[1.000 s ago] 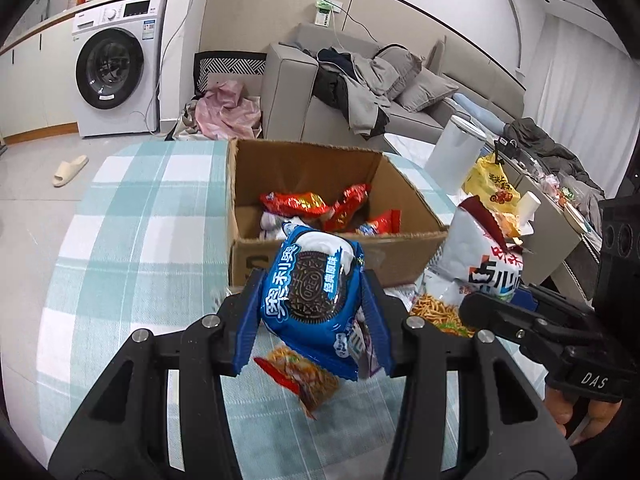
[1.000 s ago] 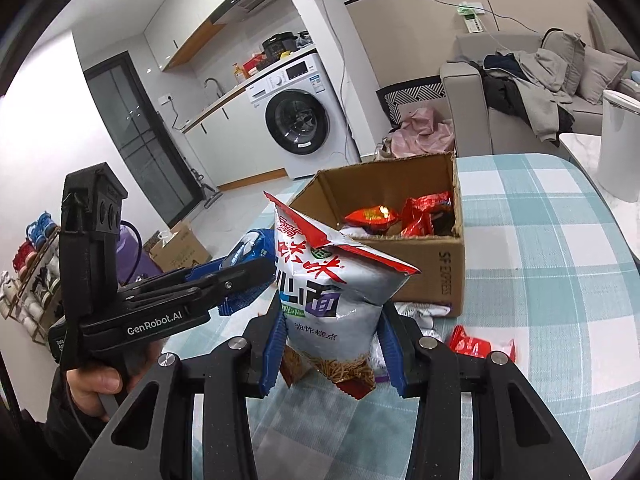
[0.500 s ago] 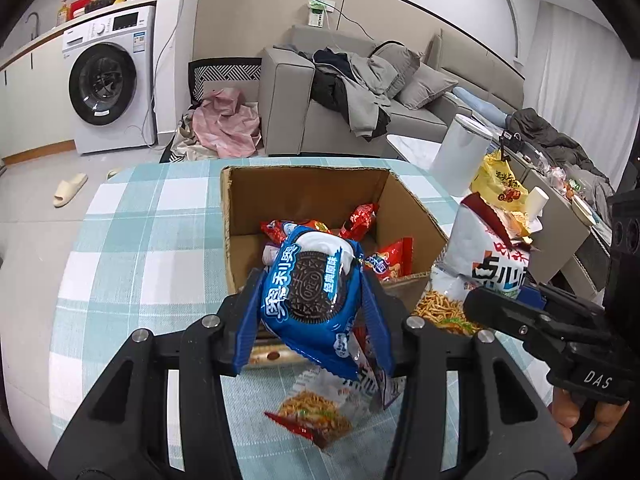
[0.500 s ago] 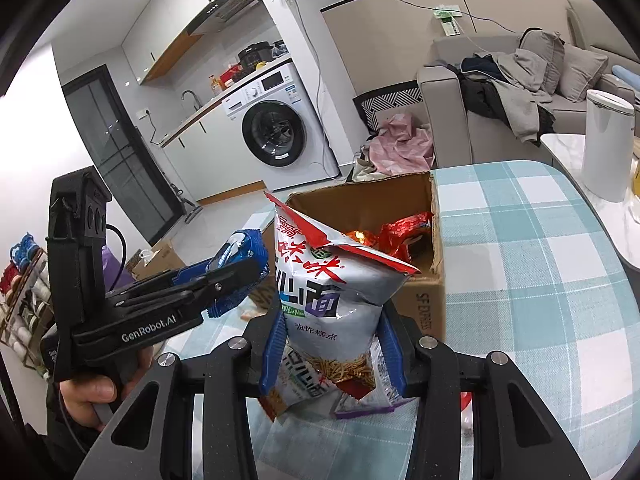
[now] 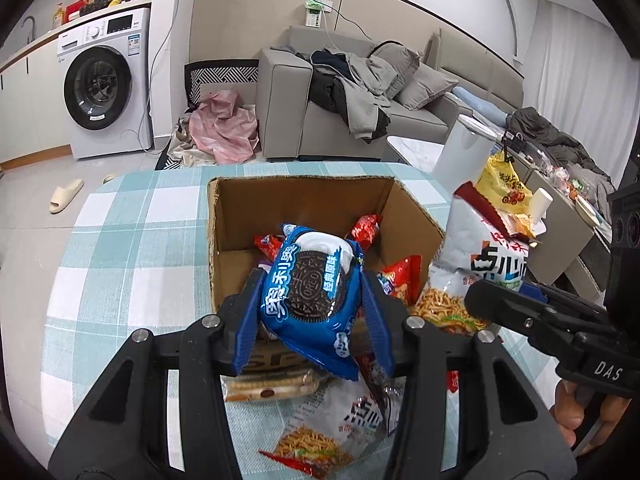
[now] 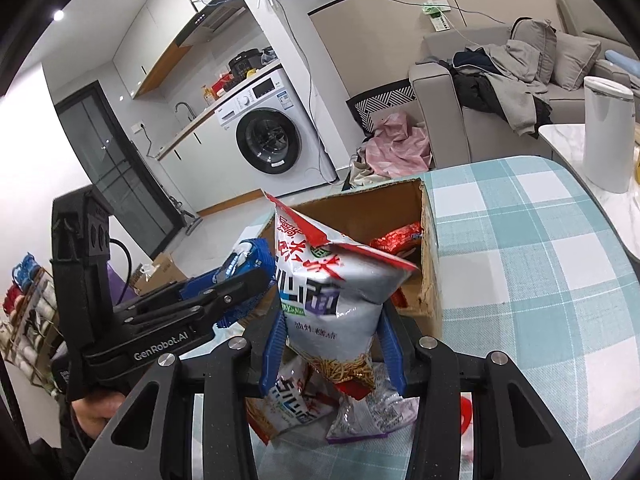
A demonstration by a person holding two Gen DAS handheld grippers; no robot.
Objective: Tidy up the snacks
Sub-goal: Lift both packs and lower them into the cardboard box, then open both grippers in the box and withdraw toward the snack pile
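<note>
My left gripper [image 5: 310,304] is shut on a blue Oreo pack [image 5: 312,292], held above the near wall of the open cardboard box [image 5: 280,194]. Red snack packets [image 5: 400,276] lie inside the box. My right gripper [image 6: 332,344] is shut on a silver and red bag of fried noodle snack [image 6: 332,280], raised just before the box [image 6: 430,240]. That same bag [image 5: 484,252] shows at the right in the left wrist view, and the left gripper [image 6: 224,292] with the Oreo pack [image 6: 244,258] shows at the left in the right wrist view.
Loose snacks lie on the checked tablecloth [image 5: 132,248] below the grippers: a wafer pack [image 5: 272,388], a noodle snack bag [image 5: 320,436], another noodle bag [image 6: 288,404]. A white bin [image 6: 608,136] stands off the table's right. A sofa [image 5: 360,120] and a washing machine [image 5: 108,88] lie beyond.
Both grippers have moved forward toward the box with their packs still held. The box looms larger, and the Oreo pack now hangs over its near wall.
</note>
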